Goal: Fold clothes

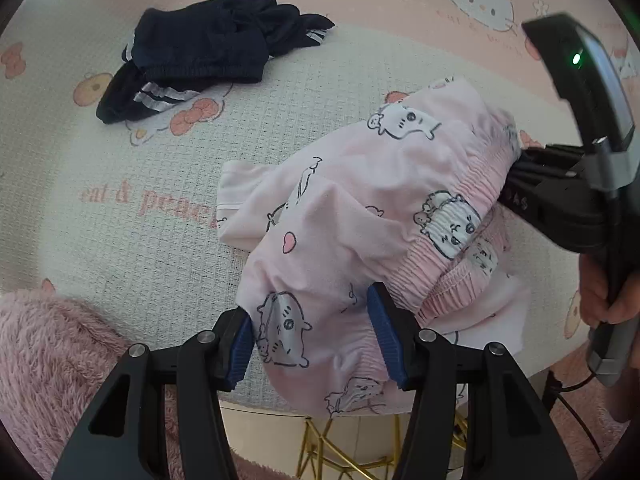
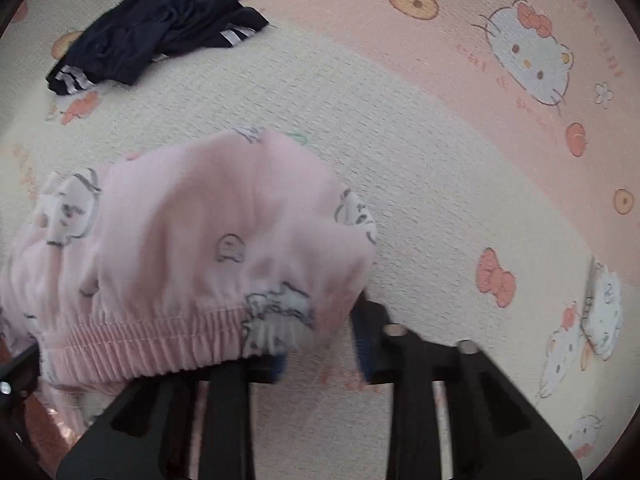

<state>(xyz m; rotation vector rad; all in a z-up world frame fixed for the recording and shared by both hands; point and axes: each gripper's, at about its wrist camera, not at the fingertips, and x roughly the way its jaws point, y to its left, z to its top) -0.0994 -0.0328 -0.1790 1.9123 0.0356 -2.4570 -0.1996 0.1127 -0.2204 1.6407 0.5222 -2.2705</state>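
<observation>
A pink pair of cartoon-print shorts [image 1: 360, 216] lies bunched on the Hello Kitty tablecloth [image 1: 120, 184], hanging over the near edge. My left gripper [image 1: 312, 336] is open, its blue-padded fingers straddling the lower part of the shorts. My right gripper [image 1: 520, 176] shows in the left wrist view with its tips at the elastic waistband. In the right wrist view the right gripper [image 2: 320, 344] has its jaws apart, and the waistband [image 2: 160, 340] drapes over the left finger. That view is blurred.
A dark navy garment with white stripes [image 1: 208, 52] lies crumpled at the far left of the table; it also shows in the right wrist view [image 2: 152, 28]. A fluffy pink seat [image 1: 48, 356] and gold wire legs [image 1: 352, 452] sit below the table edge.
</observation>
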